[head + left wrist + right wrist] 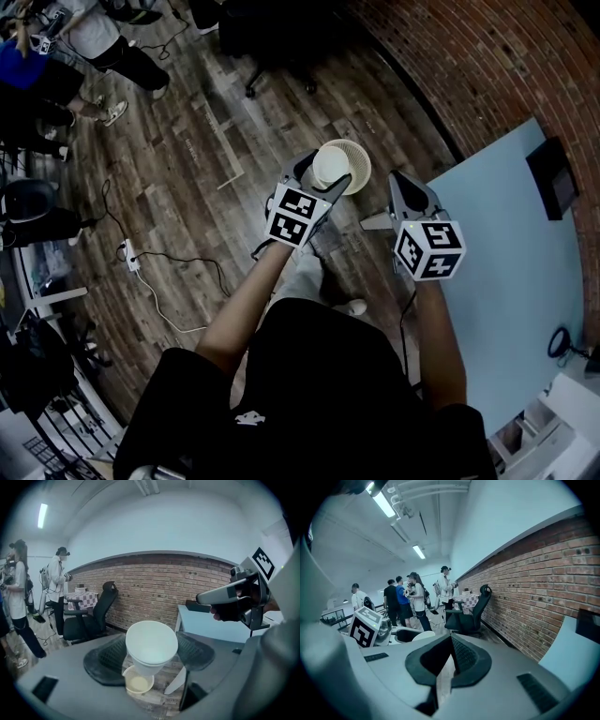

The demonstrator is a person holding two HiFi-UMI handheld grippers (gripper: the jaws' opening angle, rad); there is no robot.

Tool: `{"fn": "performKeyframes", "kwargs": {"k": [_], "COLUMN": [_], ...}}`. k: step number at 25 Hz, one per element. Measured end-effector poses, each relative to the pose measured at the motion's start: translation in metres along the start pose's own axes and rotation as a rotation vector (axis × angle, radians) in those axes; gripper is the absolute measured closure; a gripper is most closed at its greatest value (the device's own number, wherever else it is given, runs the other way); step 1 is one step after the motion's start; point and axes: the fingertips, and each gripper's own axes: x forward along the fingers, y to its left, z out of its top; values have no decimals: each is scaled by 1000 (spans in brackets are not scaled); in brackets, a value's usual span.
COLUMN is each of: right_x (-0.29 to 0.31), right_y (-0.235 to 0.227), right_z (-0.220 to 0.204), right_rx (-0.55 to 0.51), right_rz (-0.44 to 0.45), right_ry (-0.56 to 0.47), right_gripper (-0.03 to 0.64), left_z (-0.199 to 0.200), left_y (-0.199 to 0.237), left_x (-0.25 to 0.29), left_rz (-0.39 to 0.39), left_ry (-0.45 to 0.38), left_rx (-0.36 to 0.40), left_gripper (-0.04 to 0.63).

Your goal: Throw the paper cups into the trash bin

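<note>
The left gripper (152,654) is clamped on a white paper cup (151,641). One dark ribbed pad presses each side of the cup's wall, and the open mouth is tilted toward the camera. The cup is held directly above the trash bin (362,157), a small pale mesh basket standing on the wooden floor (197,178). Seen from the head, the cup covers the bin's left part. In the left gripper view the bin's rim shows just under the cup's base.

The right gripper (451,641) has its jaws together at the tips with nothing between them. From the head view it sits just to the right of the bin and holds nothing.

Right of the bin stands a light blue table (506,244), with one pale leg close beside the bin. A flat black device (553,176) lies on the table's far side, well apart from the bin. A brick wall (154,588) runs behind the bin, and a black office chair (91,616) stands before it, to the bin's left. A white power strip (129,253) with its cable lies on the floor well left of the bin. Several people (405,599) stand farther off still.
</note>
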Motion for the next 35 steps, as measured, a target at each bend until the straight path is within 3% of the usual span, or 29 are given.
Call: {"fn": "performKeyframes", "kwargs": {"k": [7, 17, 22, 35], "right_x": [35, 75, 83, 115], "right_y": [4, 11, 10, -62], "right_z": [8, 8, 5, -4], "right_rx": [-2, 74, 54, 126], "right_rz": [-2, -29, -46, -67], "right_ry": [20, 23, 41, 70], "right_gripper": [617, 617, 617, 617], "left_z": [4, 2, -2, -22], "left_y": [27, 66, 74, 73], "left_x": [12, 16, 21, 72], "left_rz": [-23, -52, -56, -62], "left_ry": [8, 23, 31, 114], "left_rx": [-4, 20, 14, -27], "left_gripper": [250, 250, 250, 250]}}
